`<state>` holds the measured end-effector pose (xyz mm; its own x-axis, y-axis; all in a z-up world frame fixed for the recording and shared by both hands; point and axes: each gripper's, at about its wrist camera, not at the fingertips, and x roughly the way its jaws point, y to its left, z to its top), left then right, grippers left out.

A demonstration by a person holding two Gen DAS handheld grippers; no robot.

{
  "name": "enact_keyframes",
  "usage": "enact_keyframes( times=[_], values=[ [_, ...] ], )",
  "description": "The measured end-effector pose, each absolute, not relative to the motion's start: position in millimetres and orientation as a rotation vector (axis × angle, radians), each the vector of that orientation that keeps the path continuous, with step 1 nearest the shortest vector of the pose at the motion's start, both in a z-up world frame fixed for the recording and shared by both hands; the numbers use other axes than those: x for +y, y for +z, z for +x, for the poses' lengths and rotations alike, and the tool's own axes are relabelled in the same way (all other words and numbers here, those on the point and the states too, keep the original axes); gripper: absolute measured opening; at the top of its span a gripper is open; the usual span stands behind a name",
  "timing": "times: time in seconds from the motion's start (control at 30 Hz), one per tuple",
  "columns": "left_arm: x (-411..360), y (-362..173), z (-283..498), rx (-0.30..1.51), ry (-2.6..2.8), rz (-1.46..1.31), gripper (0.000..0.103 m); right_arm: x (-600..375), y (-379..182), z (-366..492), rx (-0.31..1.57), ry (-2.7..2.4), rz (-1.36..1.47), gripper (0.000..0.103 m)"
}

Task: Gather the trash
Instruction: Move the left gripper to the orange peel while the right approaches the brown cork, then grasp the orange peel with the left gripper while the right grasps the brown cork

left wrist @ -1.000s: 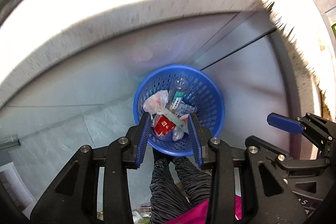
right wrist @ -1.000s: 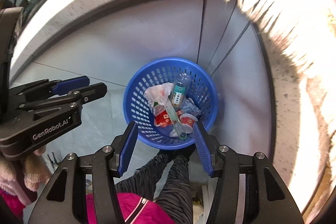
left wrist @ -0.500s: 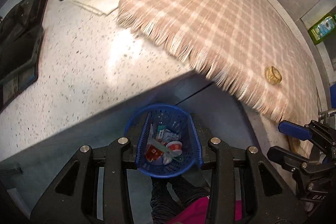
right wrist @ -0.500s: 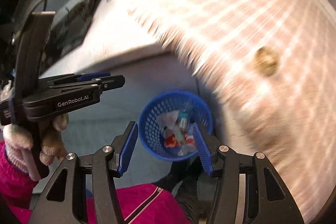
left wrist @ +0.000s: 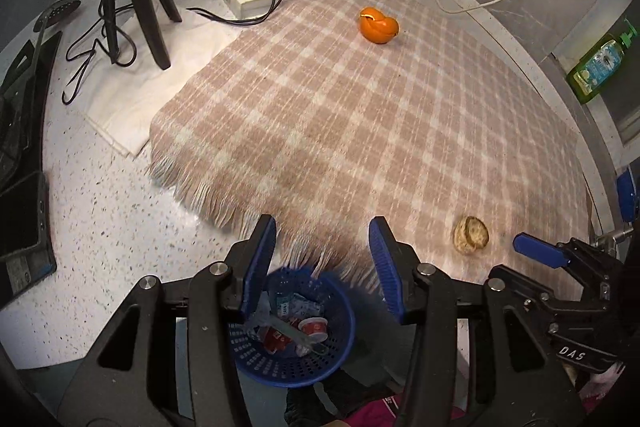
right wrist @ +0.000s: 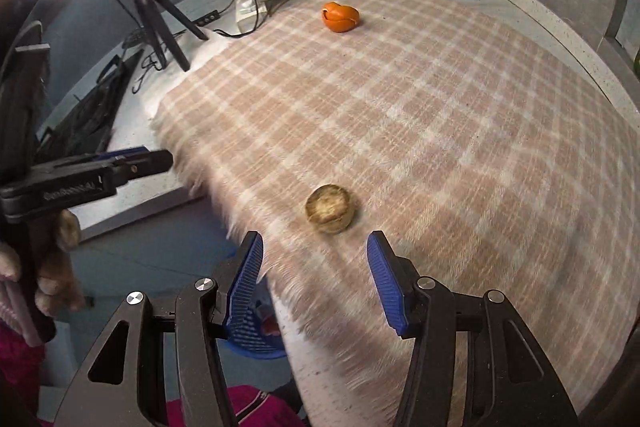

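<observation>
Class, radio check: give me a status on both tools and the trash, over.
Left tool open, just widened, nothing in it. Right tool open, empty. Orange peel and brown shell lie on checked cloth; blue basket below the edge. Path clear.

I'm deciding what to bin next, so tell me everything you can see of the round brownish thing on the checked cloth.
The round brownish thing is a small, squat lump with a tan, rough, mottled top and darker sides; what it is I cannot tell. It lies alone on the checked cloth near the fringed edge, touching only the cloth, just ahead of the open right gripper.
</observation>
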<state>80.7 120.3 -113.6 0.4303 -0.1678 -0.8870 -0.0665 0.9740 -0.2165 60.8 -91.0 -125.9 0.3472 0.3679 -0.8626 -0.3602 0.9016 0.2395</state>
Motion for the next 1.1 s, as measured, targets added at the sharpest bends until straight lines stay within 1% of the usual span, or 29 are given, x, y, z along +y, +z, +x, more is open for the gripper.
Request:
enact_keyframes(
  times=[0.37, 0.4, 0.43, 0.5, 0.57, 0.63, 0.7, 0.73, 1.1],
  values=[
    [100, -112, 140, 1.114, -0.079, -0.2, 0.049, -74, -148, 78, 1.149, 0.502, -0.126, 0.053],
    [97, -113, 148, 1.115, -0.081, -0.202, 0.049, -74, -149, 78, 1.152, 0.502, -0.13, 0.05],
    [95, -114, 156, 1.116, -0.084, -0.205, 0.049, -74, -152, 79, 1.159, 0.502, -0.139, 0.042],
    [89, -115, 172, 1.115, -0.087, -0.207, 0.049, -75, -157, 81, 1.167, 0.507, -0.147, 0.033],
    [83, -115, 187, 1.113, -0.088, -0.211, 0.049, -78, -158, 82, 1.165, 0.524, -0.129, 0.031],
    [78, -116, 204, 1.113, -0.088, -0.212, 0.052, -81, -157, 84, 1.168, 0.531, -0.111, 0.031],
    [72, -115, 219, 1.102, -0.086, -0.206, 0.061, -84, -156, 86, 1.168, 0.53, -0.093, 0.031],
    [69, -115, 226, 1.095, -0.084, -0.199, 0.061, -86, -156, 87, 1.17, 0.53, -0.082, 0.031],
    [45, -135, 297, 1.132, -0.032, -0.114, 0.063, -126, -146, 106, 1.157, 0.512, 0.033, 0.031]
  ],
)
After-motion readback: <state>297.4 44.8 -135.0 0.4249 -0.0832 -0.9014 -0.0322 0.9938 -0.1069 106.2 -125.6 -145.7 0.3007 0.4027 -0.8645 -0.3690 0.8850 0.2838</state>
